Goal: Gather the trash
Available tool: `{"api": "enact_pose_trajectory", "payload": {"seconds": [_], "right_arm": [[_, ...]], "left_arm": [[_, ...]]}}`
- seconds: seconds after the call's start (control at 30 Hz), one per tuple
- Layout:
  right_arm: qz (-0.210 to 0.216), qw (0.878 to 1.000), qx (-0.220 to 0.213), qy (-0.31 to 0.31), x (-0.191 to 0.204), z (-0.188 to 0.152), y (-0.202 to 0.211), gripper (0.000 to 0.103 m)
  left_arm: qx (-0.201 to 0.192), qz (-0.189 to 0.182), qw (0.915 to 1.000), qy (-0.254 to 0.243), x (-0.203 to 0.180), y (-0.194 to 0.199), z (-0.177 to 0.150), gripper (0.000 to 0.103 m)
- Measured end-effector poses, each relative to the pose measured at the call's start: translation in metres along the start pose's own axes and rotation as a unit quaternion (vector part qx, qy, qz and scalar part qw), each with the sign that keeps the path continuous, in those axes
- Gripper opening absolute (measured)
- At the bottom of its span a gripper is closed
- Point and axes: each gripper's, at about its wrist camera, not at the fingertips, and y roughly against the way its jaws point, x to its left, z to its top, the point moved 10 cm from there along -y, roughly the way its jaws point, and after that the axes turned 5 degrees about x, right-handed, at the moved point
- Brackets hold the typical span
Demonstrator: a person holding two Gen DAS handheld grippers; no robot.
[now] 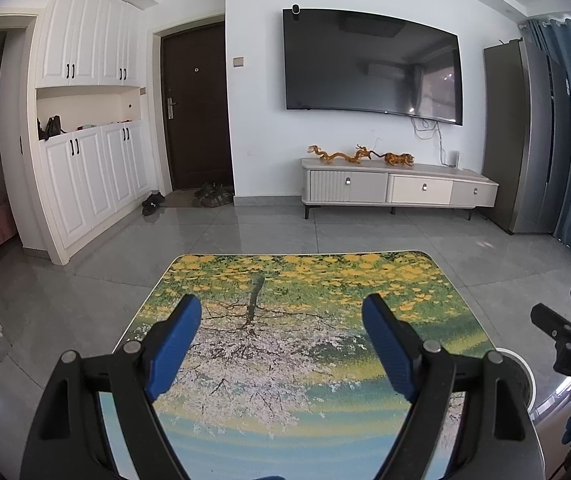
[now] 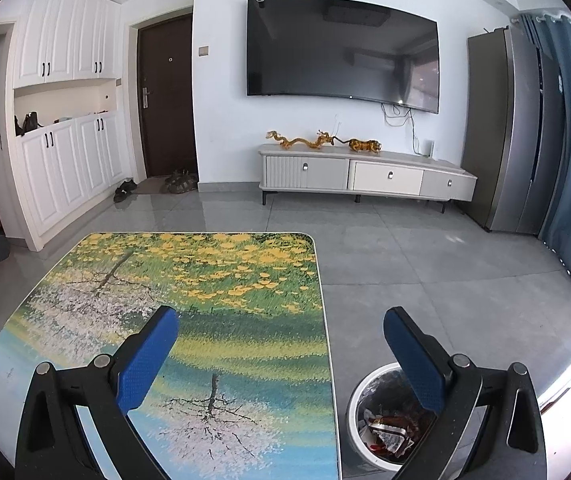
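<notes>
Left wrist view: left gripper (image 1: 281, 320) was spread wide, nothing between 2 blue pads, held over table (image 1: 437, 304). No loose trash visible on tabletop. Trash bin (image 1: 523, 372) showed only as rim past table's right edge, well right of gripper. Risk: no target found, wasted sweep.

Right wrist view: right gripper (image 2: 281, 334) was also wide open, empty. Bin (image 2: 355, 400) stood on floor just beside table (image 2: 245, 280), below right finger (image 2: 417, 364), wrappers already inside. Risk: low finger could clip rim and tip bin.
</notes>
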Motion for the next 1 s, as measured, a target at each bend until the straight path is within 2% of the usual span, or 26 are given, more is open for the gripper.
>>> {"api": "enact_pose_trajectory", "payload": {"seconds": [1.0], "right_arm": [[-0.003, 1.000, 0.001, 0.003, 0.0026, -0.0028, -0.0005, 0.103]], "left_arm": [[0.010, -0.007, 0.9999, -0.010, -0.0033, -0.0058, -0.0081, 0.082]]}}
